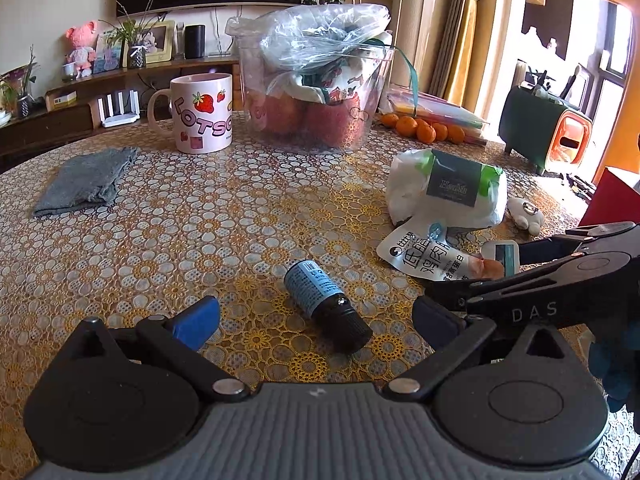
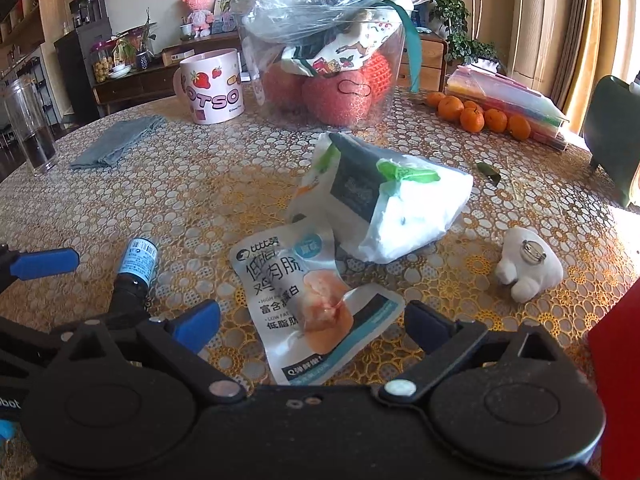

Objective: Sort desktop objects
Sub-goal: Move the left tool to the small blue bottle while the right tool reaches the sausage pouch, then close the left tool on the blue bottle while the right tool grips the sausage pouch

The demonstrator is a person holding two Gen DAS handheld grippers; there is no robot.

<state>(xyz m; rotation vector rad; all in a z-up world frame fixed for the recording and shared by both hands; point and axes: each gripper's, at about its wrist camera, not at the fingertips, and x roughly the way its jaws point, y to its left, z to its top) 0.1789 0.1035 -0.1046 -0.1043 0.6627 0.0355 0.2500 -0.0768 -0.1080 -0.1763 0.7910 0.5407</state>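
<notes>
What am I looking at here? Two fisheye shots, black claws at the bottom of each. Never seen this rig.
There is no robot arm. A person holds a two-finger gripper in each hand, and each one carries a camera that looks forward along its fingers.

In the left wrist view, the left gripper is open around a small dark bottle with a blue label, which lies on its side on the table. The other gripper reaches in from the right.

In the right wrist view, the right gripper is open over a flat snack pouch.

Also on the table are a strawberry mug, a grey cloth, a clear tub of fruit, tangerines, a crumpled white bag and a small white plush. Nothing is held.
</notes>
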